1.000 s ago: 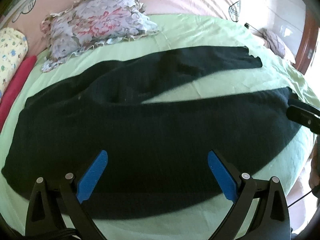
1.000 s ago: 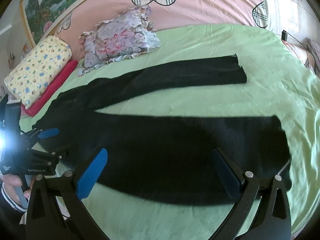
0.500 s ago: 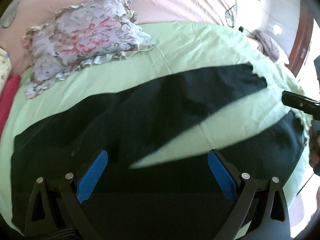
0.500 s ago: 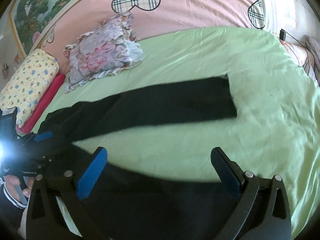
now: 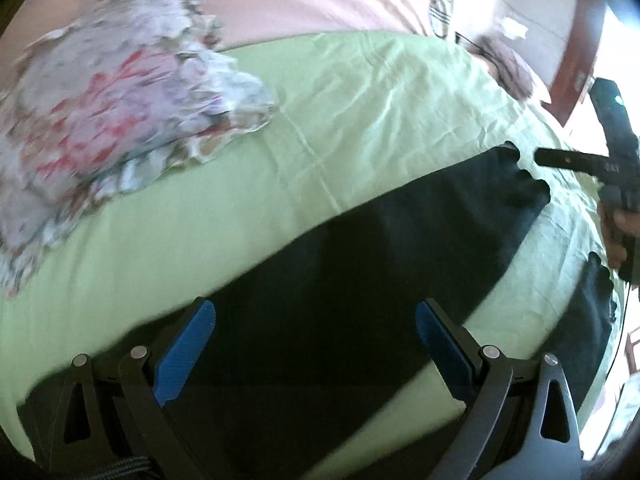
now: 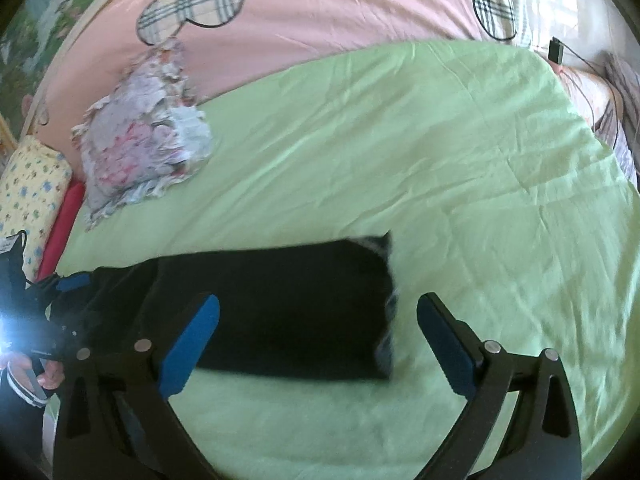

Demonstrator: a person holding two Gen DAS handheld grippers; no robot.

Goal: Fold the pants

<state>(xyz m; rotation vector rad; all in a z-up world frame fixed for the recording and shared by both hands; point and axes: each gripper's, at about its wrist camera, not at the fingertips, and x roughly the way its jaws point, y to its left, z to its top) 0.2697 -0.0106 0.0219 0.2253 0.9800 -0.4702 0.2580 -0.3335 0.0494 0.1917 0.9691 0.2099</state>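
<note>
Black pants (image 5: 360,280) lie spread flat on a light green bed sheet (image 5: 360,100), legs apart. My left gripper (image 5: 316,320) is open and empty, its blue pads above the upper part of the far leg. My right gripper (image 6: 318,312) is open and empty, its blue pads above the hem end of the far leg (image 6: 300,304). The right gripper's black body (image 5: 592,160) shows at the right edge of the left wrist view, near the far leg's hem. The left gripper (image 6: 68,284) shows at the left edge of the right wrist view, at the waist end.
A floral frilled pillow (image 5: 120,100) lies on the sheet behind the pants, also in the right wrist view (image 6: 144,148). A yellow patterned pillow (image 6: 28,188) and a red cushion (image 6: 64,224) sit at the far left. A pink quilt (image 6: 340,8) covers the bed's back. A charger and cable (image 6: 556,50) lie at the right.
Both grippers have moved forward over the pants, from the near leg toward the far leg. The near leg has dropped out of the right wrist view. Both stay open.
</note>
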